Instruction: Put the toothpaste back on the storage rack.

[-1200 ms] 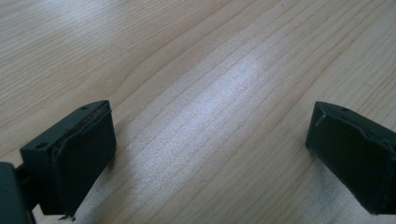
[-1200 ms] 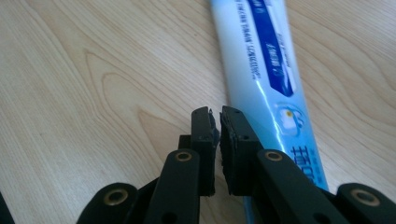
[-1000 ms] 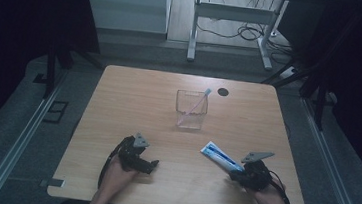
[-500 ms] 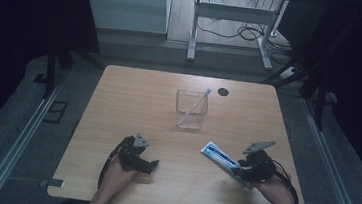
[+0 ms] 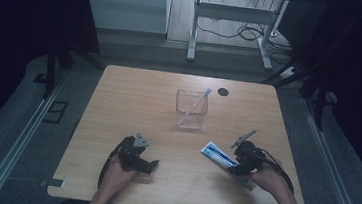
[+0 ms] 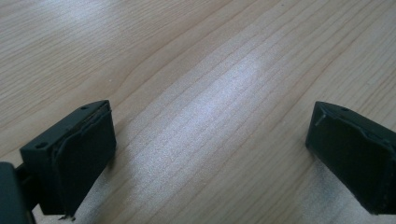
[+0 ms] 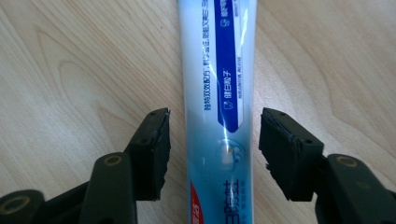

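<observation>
My right gripper (image 7: 212, 154) straddles the white-and-blue plastic toothpaste tube (image 7: 218, 93), which lies flat on the pale wooden table (image 5: 133, 102) near its right front edge. The jaws have just been opening; a gap shows on both sides of the tube, pads not touching it. My left gripper (image 6: 210, 154) rests low over bare wood, jaws spread wide, nothing between them. The clear square plastic cup (image 5: 190, 110) with a toothbrush (image 5: 200, 100) stands mid-table, well apart.
</observation>
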Tool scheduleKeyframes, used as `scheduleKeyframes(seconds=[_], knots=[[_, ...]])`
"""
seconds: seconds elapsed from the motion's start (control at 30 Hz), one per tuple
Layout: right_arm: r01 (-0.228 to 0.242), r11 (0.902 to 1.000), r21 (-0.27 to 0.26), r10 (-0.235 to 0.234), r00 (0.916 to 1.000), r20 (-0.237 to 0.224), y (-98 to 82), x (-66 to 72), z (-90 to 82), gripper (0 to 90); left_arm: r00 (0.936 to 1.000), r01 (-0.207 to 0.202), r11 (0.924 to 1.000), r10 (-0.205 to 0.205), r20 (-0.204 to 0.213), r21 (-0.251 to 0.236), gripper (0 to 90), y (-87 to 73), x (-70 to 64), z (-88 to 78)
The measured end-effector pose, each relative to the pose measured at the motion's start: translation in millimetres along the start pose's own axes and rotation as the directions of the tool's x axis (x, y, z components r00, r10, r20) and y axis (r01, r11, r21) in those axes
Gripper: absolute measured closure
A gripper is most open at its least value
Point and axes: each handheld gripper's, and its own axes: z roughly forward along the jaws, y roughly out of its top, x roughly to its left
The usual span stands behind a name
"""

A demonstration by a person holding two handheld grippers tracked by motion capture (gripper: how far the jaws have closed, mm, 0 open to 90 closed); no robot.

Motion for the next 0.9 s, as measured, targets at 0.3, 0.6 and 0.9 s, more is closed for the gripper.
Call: scheduleKeyframes(seconds=[0.3,0.6,0.9], knots=[[0.025,0.9956,0.091,-0.026,0.9995,0.015,16.3,0.5,14.9,47.8,1.0000,0.000,1.0000,0.000,0.000,0.000,1.7,0.0,0.0,0.0],[0.027,0.9841,0.176,-0.030,0.9995,0.011,30.7,-1.1,29.0,50.9,1.0000,0.000,1.0000,0.000,0.000,0.000,1.7,0.0,0.0,0.0],[-0.024,0.9864,0.163,0.027,0.9994,-0.019,30.8,-7.4,22.1,69.8,1.0000,0.000,1.0000,0.000,0.000,0.000,1.7,0.0,-0.1,0.0]])
